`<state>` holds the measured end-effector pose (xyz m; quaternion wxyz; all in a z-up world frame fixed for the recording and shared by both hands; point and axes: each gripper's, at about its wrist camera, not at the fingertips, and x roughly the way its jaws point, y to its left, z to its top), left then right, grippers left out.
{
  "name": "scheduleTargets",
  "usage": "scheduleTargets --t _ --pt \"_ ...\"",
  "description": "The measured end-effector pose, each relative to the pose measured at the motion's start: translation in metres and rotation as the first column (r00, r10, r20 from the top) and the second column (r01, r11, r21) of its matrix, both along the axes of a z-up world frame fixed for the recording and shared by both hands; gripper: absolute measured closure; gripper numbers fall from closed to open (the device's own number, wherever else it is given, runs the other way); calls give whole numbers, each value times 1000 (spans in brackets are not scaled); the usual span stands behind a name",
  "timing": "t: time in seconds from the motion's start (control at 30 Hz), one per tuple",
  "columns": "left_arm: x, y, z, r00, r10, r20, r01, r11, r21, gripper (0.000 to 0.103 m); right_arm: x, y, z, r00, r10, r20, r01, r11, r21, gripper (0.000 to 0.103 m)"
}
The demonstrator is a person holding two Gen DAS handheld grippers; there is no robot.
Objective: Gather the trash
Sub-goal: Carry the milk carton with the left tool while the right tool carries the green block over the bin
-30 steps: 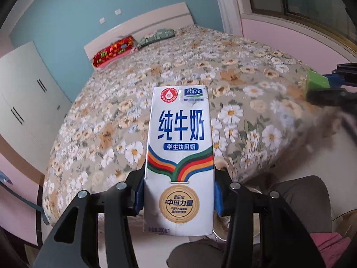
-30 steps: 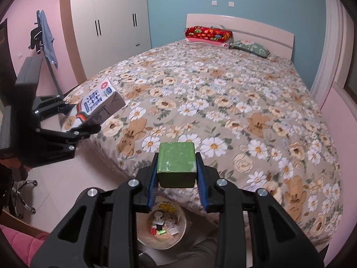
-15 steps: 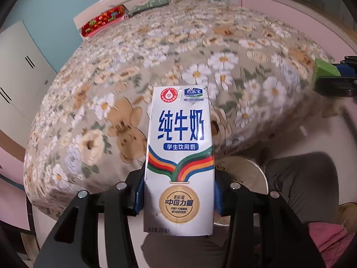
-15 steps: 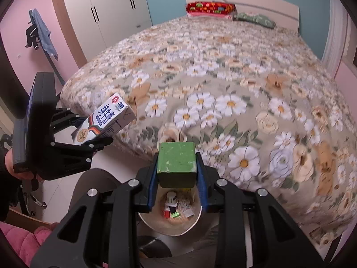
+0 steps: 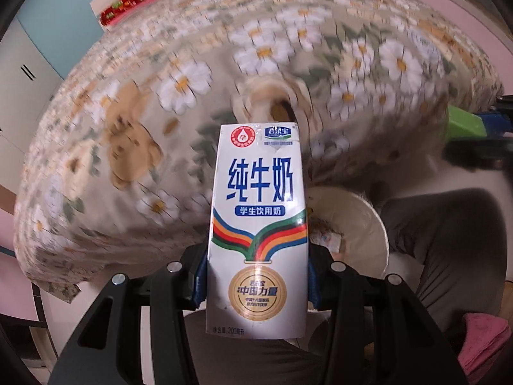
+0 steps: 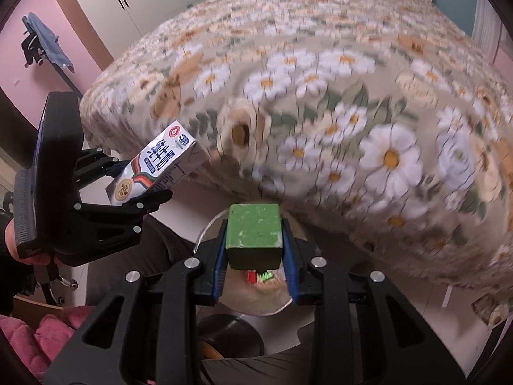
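Both grippers dipped toward waste bin (image 6: 208, 231): R gripper (image 6: 254, 247) clamps green block (image 6: 253, 234), L gripper (image 5: 256, 276) clamps milk carton (image 5: 258, 224); center each over opening before release.

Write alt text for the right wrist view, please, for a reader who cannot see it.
The right gripper clamps a green block above a white trash bin. At left, the left gripper holds a milk carton beside a floral-covered bed.

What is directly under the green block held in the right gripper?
Below the green block, clamped in the right gripper, sits the round white bin. Red and green scraps show inside it; the block and fingers cover the rest of its contents.
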<state>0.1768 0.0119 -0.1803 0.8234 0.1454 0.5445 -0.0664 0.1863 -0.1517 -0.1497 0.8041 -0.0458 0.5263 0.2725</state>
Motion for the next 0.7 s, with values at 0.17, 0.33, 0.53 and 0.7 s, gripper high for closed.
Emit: scheduleTargets --t 0.17,0.33,0.53,0.7 --pt "2 2 -31 998 26 -62 -27 1000 -16 54 -1 2 -37 998 -6 -65 5 1000 -14 71" --pt "4 1 -57 993 42 -110 -45 999 -25 54 0 4 -73 992 -17 -127 13 999 -31 71" --pt "9 -3 -90 983 59 -173 -66 997 -37 54 -1 7 -117 978 -33 -205 23 998 -51 71" --pt "8 -2 -120 973 76 -219 -87 995 -40 54 -2 15 -152 968 -41 -248 20 996 -87 71"
